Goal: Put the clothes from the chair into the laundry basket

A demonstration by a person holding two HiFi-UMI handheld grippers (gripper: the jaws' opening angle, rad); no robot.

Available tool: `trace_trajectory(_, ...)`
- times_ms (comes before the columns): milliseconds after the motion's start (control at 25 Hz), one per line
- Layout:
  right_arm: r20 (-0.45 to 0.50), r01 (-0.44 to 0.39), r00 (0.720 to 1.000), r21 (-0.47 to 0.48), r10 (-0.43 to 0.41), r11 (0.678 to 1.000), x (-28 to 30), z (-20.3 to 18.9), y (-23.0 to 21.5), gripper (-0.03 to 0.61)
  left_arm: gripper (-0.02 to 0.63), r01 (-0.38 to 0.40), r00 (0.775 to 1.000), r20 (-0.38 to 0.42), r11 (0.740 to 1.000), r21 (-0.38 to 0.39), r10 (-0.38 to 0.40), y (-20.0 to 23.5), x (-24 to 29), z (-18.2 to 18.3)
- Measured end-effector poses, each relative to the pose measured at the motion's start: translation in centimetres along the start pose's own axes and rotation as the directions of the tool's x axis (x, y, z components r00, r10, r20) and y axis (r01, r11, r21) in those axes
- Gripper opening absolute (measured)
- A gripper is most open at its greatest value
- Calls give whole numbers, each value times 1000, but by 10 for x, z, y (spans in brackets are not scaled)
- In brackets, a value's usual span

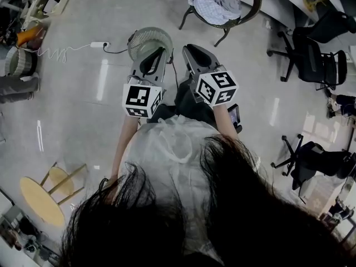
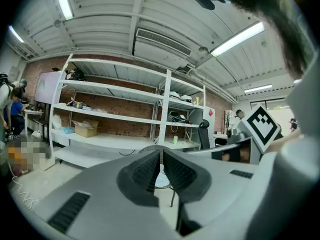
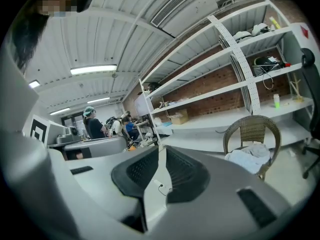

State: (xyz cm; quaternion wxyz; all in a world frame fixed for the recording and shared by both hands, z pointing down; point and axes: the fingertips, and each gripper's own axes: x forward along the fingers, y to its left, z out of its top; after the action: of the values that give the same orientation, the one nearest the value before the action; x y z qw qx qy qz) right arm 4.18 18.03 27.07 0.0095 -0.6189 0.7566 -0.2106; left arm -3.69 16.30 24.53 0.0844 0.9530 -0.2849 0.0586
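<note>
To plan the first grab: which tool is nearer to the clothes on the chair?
Right. The right tool sits below-left of the clothes in the head view; the left tool is farther left, by the basket.

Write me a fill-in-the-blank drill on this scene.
The clothes lie on the ___.
The left claw and right claw are both ___.
In the head view, the ___ claw overlaps the basket.
Missing words: chair; shut; left.
</note>
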Motion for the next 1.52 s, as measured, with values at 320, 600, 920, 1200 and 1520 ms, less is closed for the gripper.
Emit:
trace_trajectory(320, -23, 33, 999, 14, -32, 999, 28, 22, -93, 57, 31, 8, 1000, -24, 1000, -5, -8, 4, 85, 4)
trace_trajectory(600, -87, 66, 994, 41, -62, 997, 49, 31, -203, 58, 31, -5, 998, -69, 1000, -10, 4, 3, 186, 1)
trace_trajectory(920, -168, 112, 981, 83, -97, 990, 71, 20, -319, 58, 31, -35, 994, -109, 999, -30, 32, 3, 294, -11)
trace_trajectory(1200, -239, 105, 967, 67, -86, 992, 109, -9, -397, 58, 31, -55, 985, -168, 997, -59, 45, 18, 363, -55)
trace_trajectory(1520, -358, 113, 930, 59, -85, 992, 174, -70, -474, 60, 31, 0, 964, -266, 999, -51, -13, 34, 429, -118)
